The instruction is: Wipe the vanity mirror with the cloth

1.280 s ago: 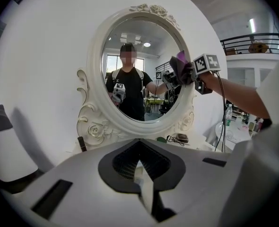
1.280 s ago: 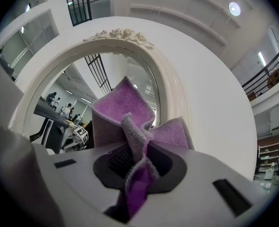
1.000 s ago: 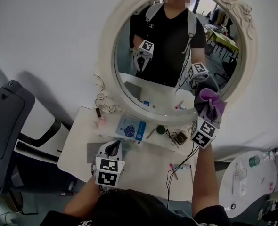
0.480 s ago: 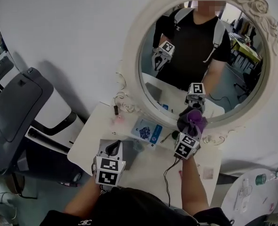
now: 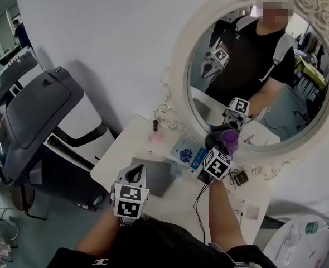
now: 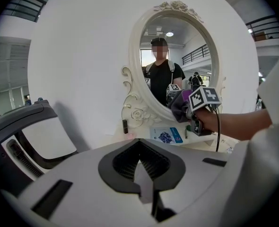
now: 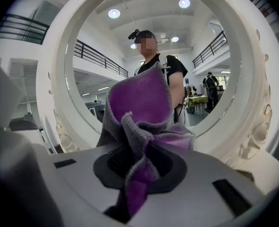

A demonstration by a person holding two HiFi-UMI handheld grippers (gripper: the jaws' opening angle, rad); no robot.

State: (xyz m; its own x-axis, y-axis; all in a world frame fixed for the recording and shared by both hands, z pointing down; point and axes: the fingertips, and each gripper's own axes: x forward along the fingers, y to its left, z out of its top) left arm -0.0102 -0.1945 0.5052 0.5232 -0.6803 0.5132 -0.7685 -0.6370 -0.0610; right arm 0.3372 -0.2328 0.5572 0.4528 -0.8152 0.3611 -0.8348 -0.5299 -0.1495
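Purple-and-grey microfibre cloth [image 7: 142, 112], bunched into crumpled folds, is clamped between the jaws of the right gripper [image 5: 225, 145]. One flap stands upright, close against the lower left of the oval vanity mirror [image 5: 265, 94] with its ornate white frame; whether it touches the glass I cannot tell. The right forearm reaches forward over the white vanity table [image 5: 120, 162]. The left gripper [image 5: 133, 173] hangs low near the table's front edge, its jaws pressed together on nothing.
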